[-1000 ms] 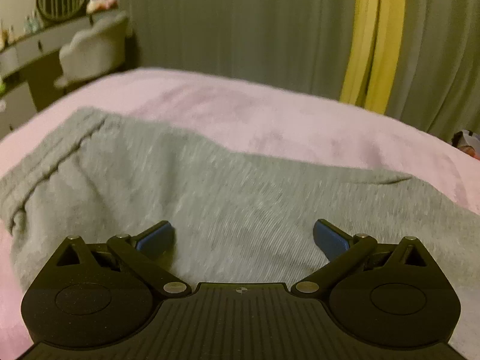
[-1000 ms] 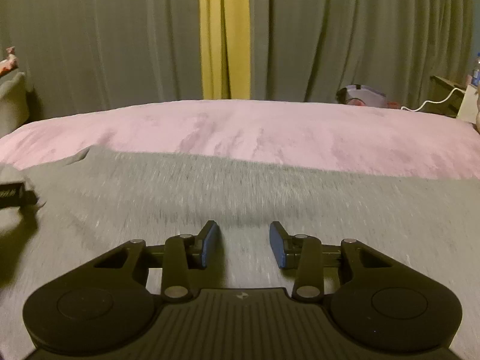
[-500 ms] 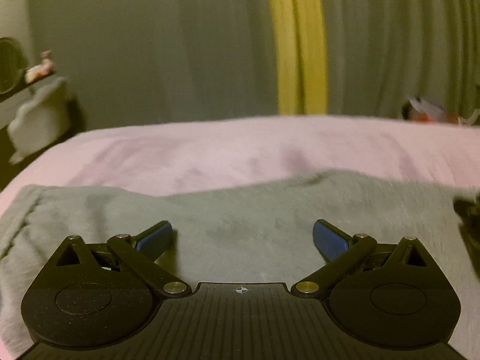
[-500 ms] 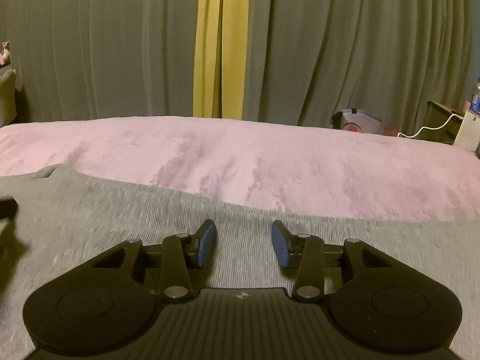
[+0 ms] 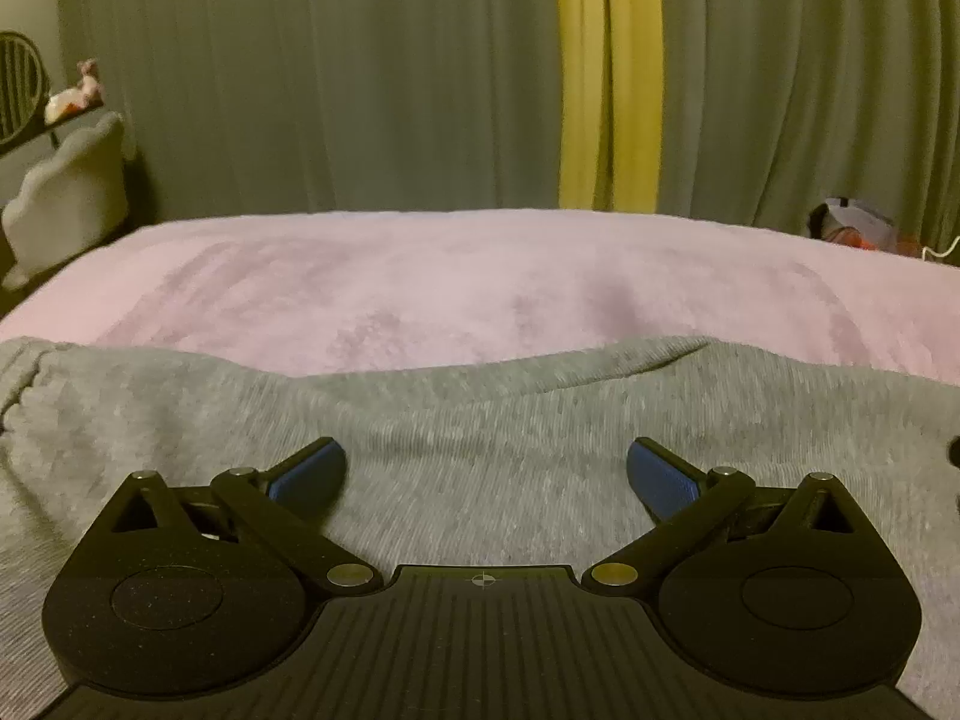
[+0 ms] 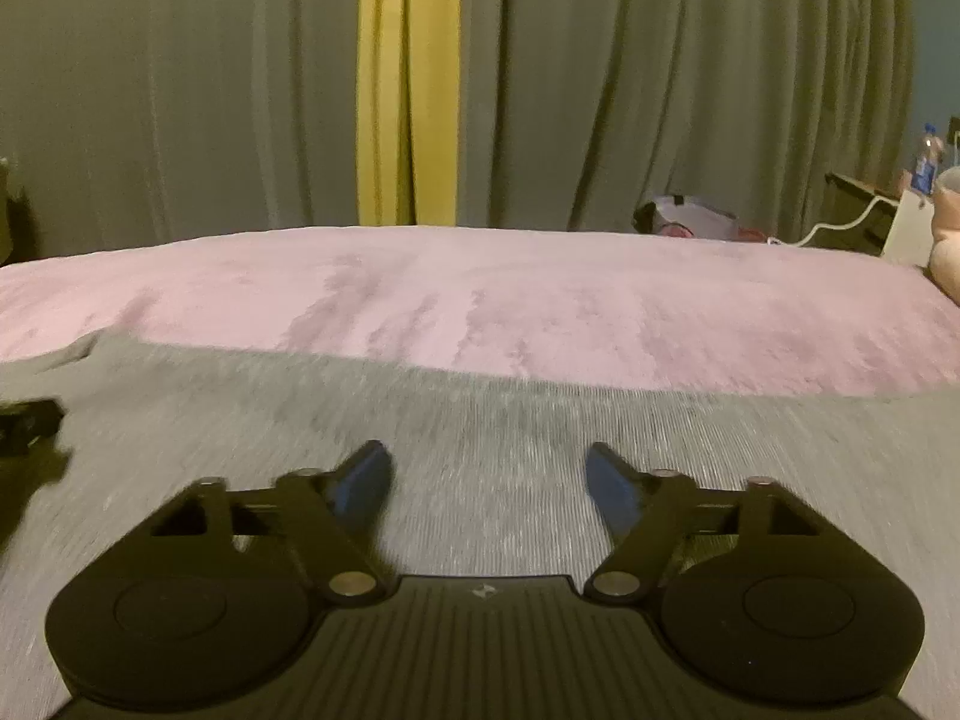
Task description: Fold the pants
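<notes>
Grey knit pants (image 5: 480, 420) lie spread across the near part of a pink bed cover (image 5: 480, 276); their waistband end bunches at the far left of the left wrist view. My left gripper (image 5: 486, 468) hovers just over the grey cloth, open wide, nothing between its blue pads. In the right wrist view the same pants (image 6: 540, 432) fill the foreground. My right gripper (image 6: 489, 474) sits over them with its jaws opening and nothing between them. The left gripper's black edge (image 6: 27, 426) shows at that view's left border.
Grey curtains with a yellow strip (image 6: 408, 84) hang behind the bed. A pale cushioned chair (image 5: 66, 198) stands at the far left. A small bag (image 6: 690, 216), a white cable and a side table with a bottle (image 6: 927, 162) sit at the far right.
The right gripper's jaws have spread much wider. The left gripper has swung and rolled, so the bed now looks level in its view, and it still stands open.
</notes>
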`<state>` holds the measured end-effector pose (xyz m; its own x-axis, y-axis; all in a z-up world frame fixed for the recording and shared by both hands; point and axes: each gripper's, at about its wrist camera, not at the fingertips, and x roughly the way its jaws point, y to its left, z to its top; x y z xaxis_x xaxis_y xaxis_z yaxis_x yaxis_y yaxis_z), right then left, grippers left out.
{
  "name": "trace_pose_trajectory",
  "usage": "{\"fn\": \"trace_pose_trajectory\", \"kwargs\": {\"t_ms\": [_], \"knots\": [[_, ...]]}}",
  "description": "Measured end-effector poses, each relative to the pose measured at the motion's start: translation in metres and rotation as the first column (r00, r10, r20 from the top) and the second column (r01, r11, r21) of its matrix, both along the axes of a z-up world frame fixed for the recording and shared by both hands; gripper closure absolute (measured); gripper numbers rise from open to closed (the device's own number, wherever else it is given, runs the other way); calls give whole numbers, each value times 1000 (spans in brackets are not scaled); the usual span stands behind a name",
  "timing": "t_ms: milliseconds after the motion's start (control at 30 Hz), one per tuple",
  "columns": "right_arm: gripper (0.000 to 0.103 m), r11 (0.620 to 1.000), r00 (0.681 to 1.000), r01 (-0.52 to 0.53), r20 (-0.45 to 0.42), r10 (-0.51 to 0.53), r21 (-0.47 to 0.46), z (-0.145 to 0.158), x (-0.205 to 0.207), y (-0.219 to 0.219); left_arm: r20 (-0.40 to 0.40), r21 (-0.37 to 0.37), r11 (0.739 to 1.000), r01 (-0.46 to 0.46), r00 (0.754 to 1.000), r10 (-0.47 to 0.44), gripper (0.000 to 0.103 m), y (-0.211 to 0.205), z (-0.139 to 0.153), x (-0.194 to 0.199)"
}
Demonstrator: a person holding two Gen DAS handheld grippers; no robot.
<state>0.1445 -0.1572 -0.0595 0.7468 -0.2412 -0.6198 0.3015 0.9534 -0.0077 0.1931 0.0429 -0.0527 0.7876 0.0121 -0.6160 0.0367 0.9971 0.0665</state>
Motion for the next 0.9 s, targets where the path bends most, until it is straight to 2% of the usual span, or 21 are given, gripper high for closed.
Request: {"fn": "trace_pose_trajectory", "kwargs": {"t_ms": [133,233,367,433,500,567,600,667,733,800,900], "knots": [[5,1000,1000,14,3,-14,18,-7,12,-10,12,-22,1000,-17,1000,17,0,5,-2,4],[4,1000,1000,18,7,-18,22,-7,11,-10,7,-20,999,-37,999,37,0,6,-3,8],[4,999,999,33,-25,-34,-6,8,1,-5,52,-20,999,-37,998,38,0,11,10,-6],[4,999,999,42,-19,-42,-20,17,-13,4,90,-34,999,18,996,-15,0,11,22,-18],[4,999,1000,-28,10,28,24,20,-27,17,109,-47,995,86,991,-81,0,6,29,-27],[4,998,998,-66,2,66,12,14,-31,32,80,-47,991,124,990,-120,0,0,26,-28],[4,997,997,-80,-21,80,6,9,-29,37,44,-42,990,135,990,-133,0,-4,22,-26],[4,998,998,-67,-10,67,-16,3,-28,40,-32,-7,988,154,987,-154,0,-9,8,-18],[4,998,998,-59,-11,59,6,2,-24,35,2,30,987,159,987,-159,0,-13,4,-17],[4,998,998,-66,-9,66,17,3,-19,27,7,35,988,153,988,-153,0,-13,5,-12],[4,994,994,-107,-3,107,33,2,-15,7,12,21,997,81,997,-81,0,-1,4,-5]]}}
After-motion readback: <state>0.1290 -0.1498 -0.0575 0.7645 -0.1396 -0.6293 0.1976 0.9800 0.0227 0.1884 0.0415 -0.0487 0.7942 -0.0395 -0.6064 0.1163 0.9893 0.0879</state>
